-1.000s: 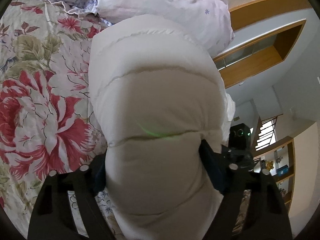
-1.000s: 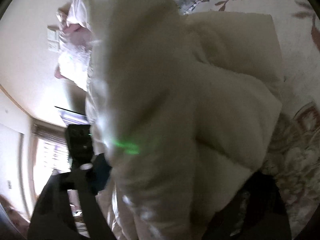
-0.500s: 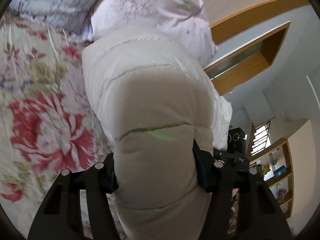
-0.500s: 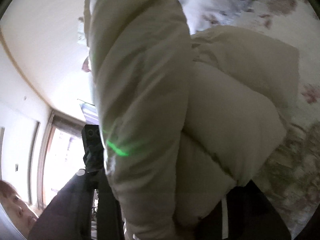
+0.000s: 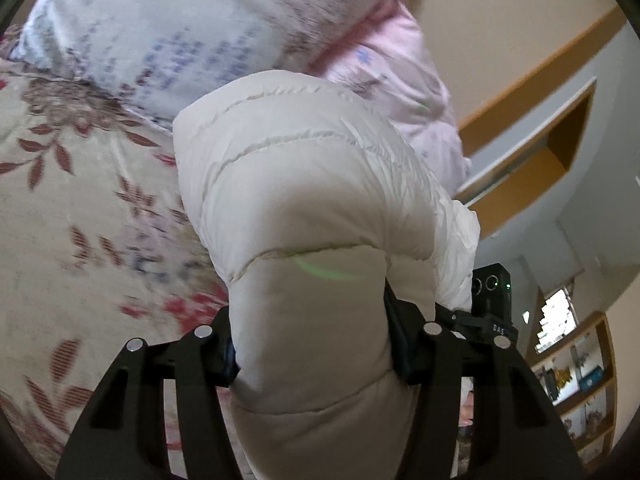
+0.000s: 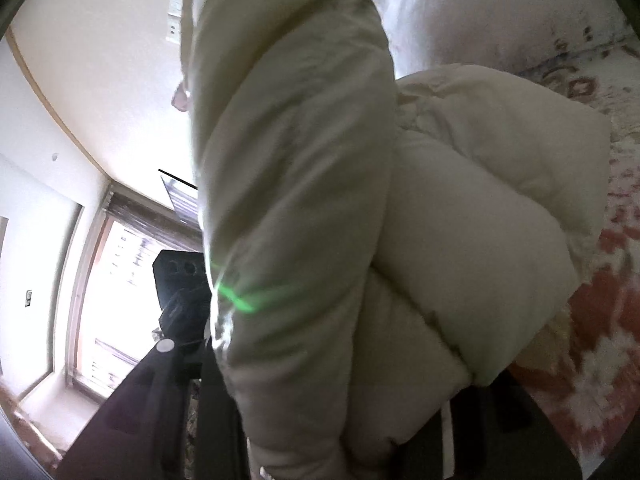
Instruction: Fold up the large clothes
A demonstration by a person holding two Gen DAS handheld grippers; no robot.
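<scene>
A puffy cream-white quilted jacket [image 5: 304,184] is bundled up and held off the floral bedspread [image 5: 80,200]. My left gripper [image 5: 312,344] has its pads pressed into a thick fold of the jacket from both sides, and its jaws are still closing. In the right wrist view the same jacket [image 6: 460,220] fills most of the picture. My right gripper [image 6: 328,392] is clamped on another fold of it, with the dark fingers mostly hidden behind the fabric. Each view shows the other gripper's black body beside the jacket.
A white-and-blue patterned pillow [image 5: 160,32] and a pink pillow [image 5: 400,64] lie just beyond the jacket. The bedspread [image 6: 600,340] runs under it. A bright window [image 6: 112,280] and wooden shelves [image 5: 580,380] lie off the bed.
Both grippers have squeezed tighter on the jacket. They have lifted it and carried it across the bed toward the pillows, which now look closer.
</scene>
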